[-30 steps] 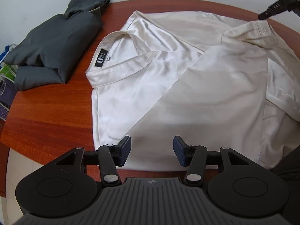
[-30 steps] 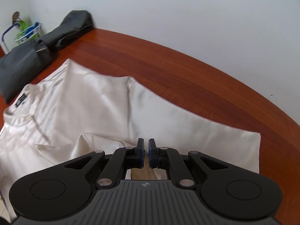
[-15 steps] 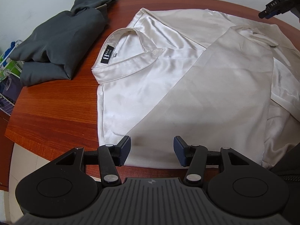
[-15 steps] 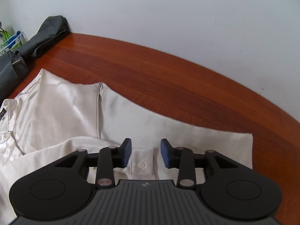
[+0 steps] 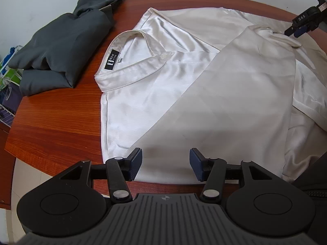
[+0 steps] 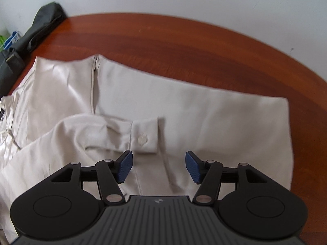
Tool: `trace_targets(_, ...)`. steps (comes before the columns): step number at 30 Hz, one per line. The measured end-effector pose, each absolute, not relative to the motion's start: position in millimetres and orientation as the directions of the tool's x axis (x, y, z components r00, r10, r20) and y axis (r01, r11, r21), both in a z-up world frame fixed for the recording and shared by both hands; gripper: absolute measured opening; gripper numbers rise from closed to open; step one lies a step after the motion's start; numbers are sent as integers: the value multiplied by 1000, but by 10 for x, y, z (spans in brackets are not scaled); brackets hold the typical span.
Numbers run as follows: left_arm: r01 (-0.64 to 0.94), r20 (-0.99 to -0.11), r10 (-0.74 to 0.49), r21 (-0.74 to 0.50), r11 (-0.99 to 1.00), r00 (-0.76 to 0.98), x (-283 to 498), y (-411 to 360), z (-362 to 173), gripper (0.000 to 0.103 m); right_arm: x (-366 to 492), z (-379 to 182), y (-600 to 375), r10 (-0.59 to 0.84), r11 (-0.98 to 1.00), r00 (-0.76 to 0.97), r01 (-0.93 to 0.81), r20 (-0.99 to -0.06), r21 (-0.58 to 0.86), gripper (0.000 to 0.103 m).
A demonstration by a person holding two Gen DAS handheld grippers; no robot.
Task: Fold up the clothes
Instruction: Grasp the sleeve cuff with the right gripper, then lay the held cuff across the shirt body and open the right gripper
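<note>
A cream satin shirt (image 5: pixel 204 85) lies flat on the round wooden table (image 5: pixel 57 122), collar to the left, one sleeve folded across its body. The sleeve's buttoned cuff (image 6: pixel 144 136) rests on the shirt just ahead of my right gripper (image 6: pixel 159 167), which is open and empty above the cloth. My left gripper (image 5: pixel 165 164) is open and empty over the shirt's near edge. The right gripper also shows in the left wrist view (image 5: pixel 300 27) at the far right, beside the cuff (image 5: pixel 286 38).
A folded dark grey garment (image 5: pixel 61 47) lies on the table left of the shirt; its end shows in the right wrist view (image 6: pixel 40 26). A wire rack (image 5: pixel 8 81) stands beyond the table's left edge. A white wall is behind the table.
My right gripper was shut on the cuff, then opened and let it drop onto the shirt, and has drawn back and up. The left gripper stayed open and shifted slightly.
</note>
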State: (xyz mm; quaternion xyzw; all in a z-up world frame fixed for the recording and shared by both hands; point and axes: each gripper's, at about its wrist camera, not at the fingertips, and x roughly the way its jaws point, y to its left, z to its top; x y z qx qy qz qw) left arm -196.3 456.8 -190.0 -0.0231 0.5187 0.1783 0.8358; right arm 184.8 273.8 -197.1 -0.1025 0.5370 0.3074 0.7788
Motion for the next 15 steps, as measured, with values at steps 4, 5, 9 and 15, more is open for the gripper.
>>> trace_targets(4, -324, -878, 274, 147, 935, 392, -1961, 4563, -1904, 55, 1801, -2033, 2795, 381, 776, 222, -605, -898, 180, 51)
trace_targets(5, -324, -879, 273, 147, 935, 391, -1963, 4562, -1905, 55, 1794, -2030, 2805, 386, 771, 220, -611, -896, 182, 36)
trace_targets(9, -316, -881, 266, 143, 938, 391, -1966, 4560, -1916, 55, 1792, -1970, 2811, 413, 757, 212, -621, -886, 204, 12)
trace_targets(15, -315, -883, 266, 144, 938, 388, -1988, 4581, -1972, 55, 1749, -1658, 2723, 450, 760, 272, -617, -850, 205, 11)
